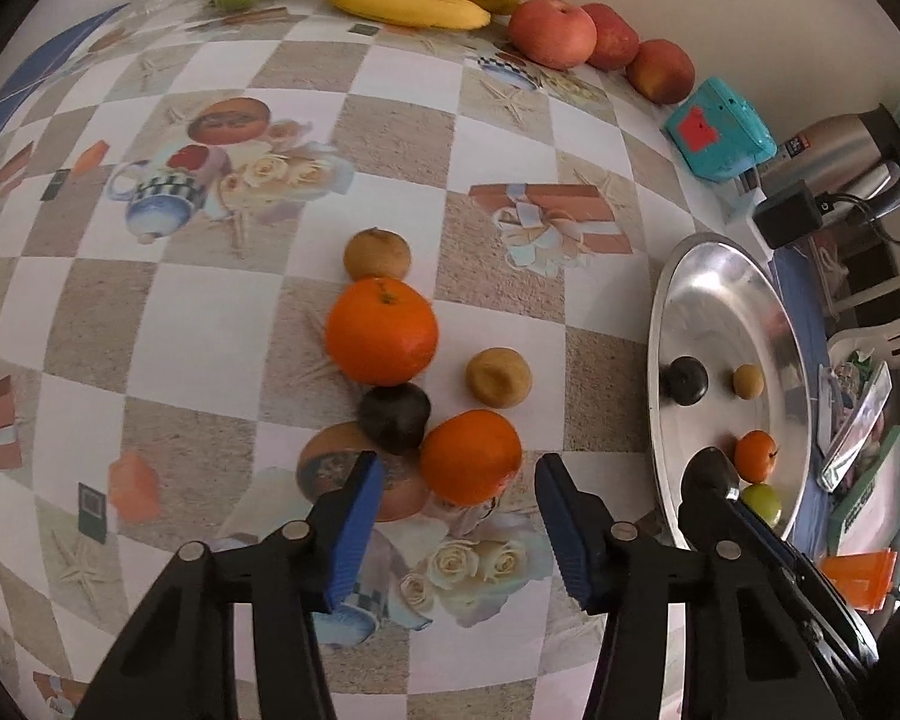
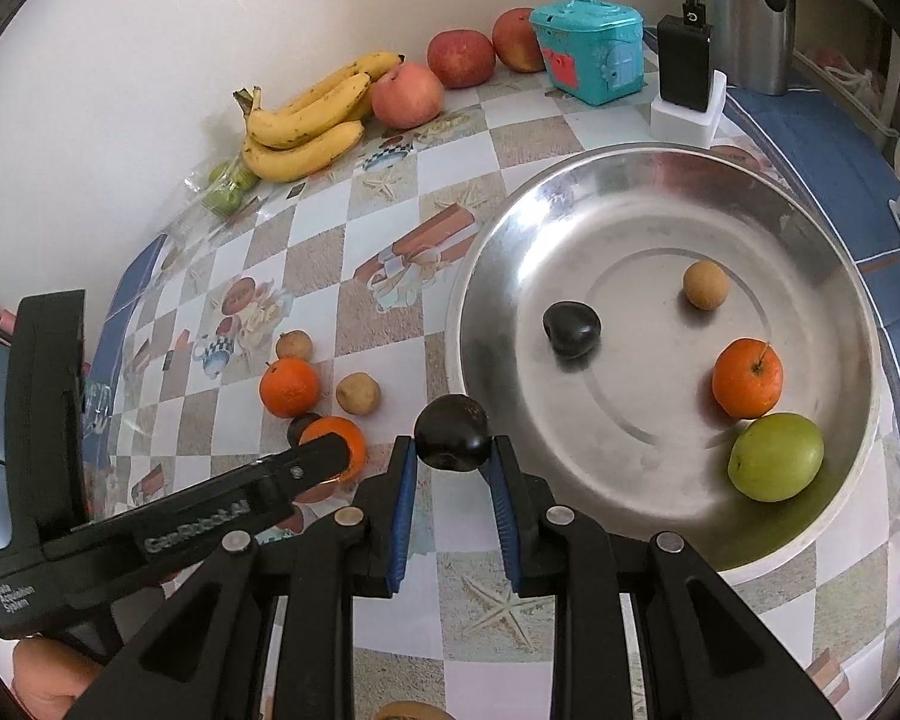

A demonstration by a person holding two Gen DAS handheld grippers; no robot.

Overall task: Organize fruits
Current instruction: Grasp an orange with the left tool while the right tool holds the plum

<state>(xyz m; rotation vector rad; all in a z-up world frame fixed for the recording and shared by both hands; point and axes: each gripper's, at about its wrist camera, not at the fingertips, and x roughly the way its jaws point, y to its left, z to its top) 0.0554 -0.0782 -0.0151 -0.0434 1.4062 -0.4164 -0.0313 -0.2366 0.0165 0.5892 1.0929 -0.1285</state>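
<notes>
Right tongs clamp a dark plum beside the steel tray, which holds plum, longan, orange, green fruit; left tongs gape around an orange.

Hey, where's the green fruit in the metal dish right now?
In the right wrist view the green fruit lies at the lower right of the metal dish, against its wall, just below the small orange there.

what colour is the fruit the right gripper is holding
Very dark purple, almost black plum; the right wrist view shows it best.
</notes>
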